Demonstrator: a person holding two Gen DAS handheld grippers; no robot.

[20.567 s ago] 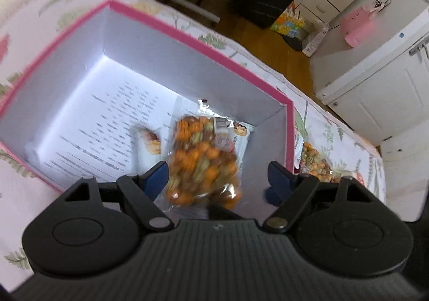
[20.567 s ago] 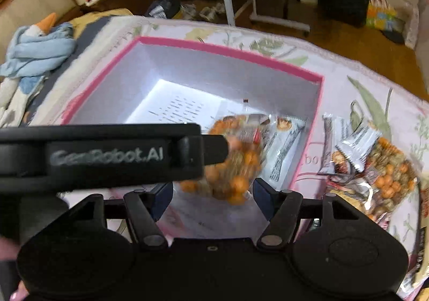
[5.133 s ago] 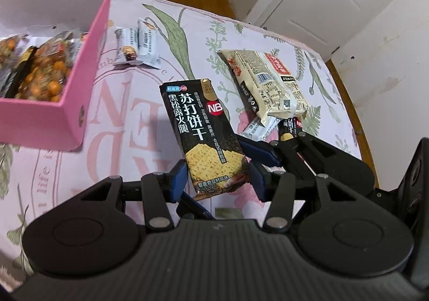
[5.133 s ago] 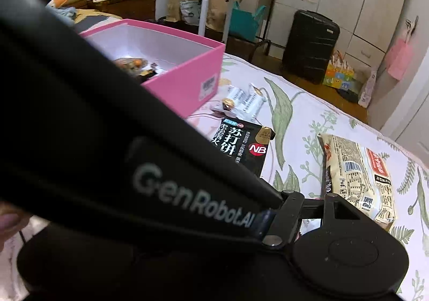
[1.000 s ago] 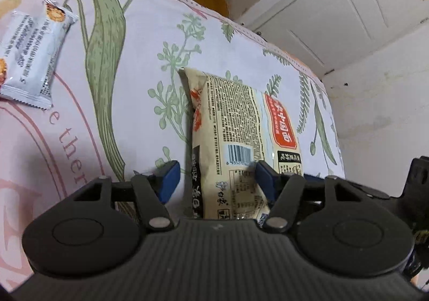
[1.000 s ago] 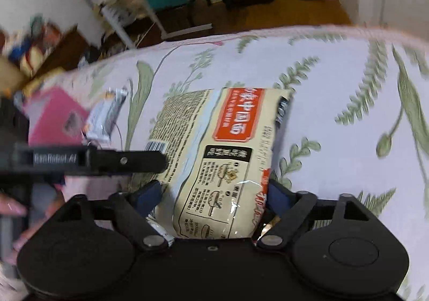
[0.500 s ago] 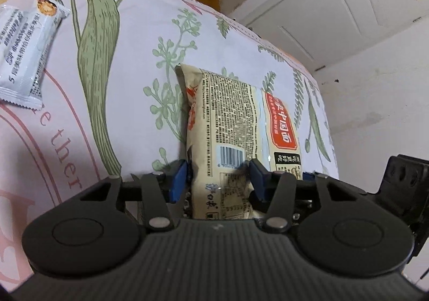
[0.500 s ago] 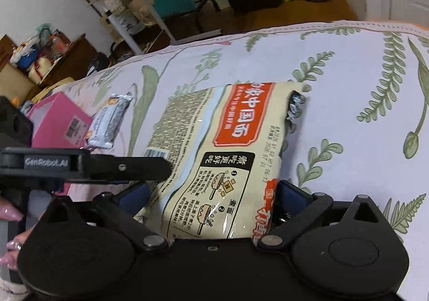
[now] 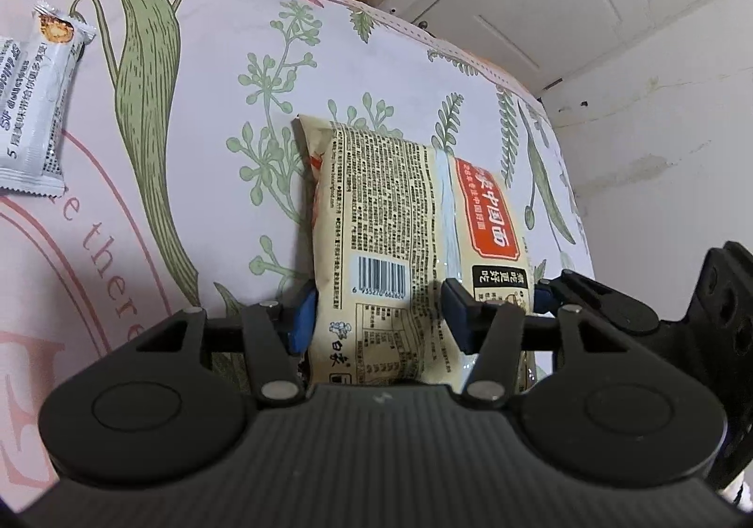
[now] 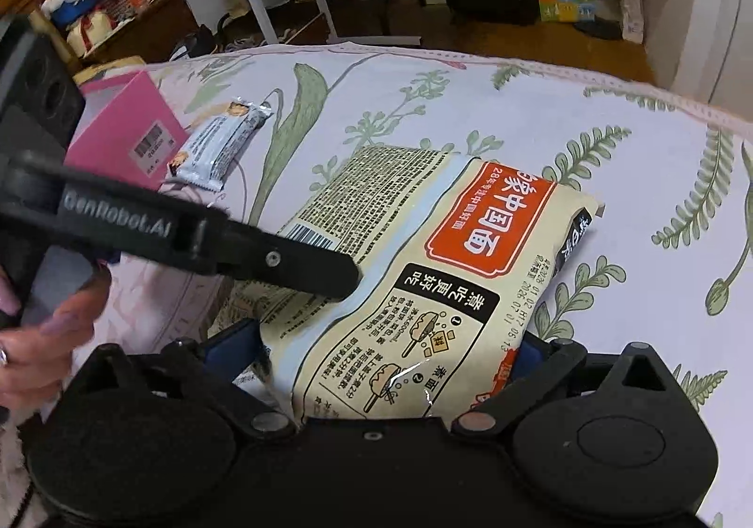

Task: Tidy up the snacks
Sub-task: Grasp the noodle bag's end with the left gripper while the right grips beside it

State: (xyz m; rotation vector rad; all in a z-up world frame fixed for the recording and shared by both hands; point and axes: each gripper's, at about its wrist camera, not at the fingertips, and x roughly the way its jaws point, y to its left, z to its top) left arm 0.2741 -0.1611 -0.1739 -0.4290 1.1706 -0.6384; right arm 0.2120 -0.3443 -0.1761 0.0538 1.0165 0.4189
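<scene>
I am mid-pickup: left gripper (image 9: pixel 379 311) pinches the cream plastic noodle packet (image 10: pixel 423 274) near the bedspread's (image 9: pixel 212 114) corner, right gripper (image 10: pixel 390 356) spread wide around it has just been opening, and next comes lifting it to the pink cardboard box (image 10: pixel 124 128).

My noodle packet (image 9: pixel 400 241) is cream with black print, a pale blue stripe and an orange-red label carrying white characters. The bedspread (image 9: pixel 197 114) is pale pink, patterned with green leaves and ferns and rose lettering. The snack bar wrapper (image 10: pixel 221 147) is white-grey, the box (image 10: pixel 127 128) bright pink, my gripper pads (image 9: pixel 303 316) blue on black.
</scene>
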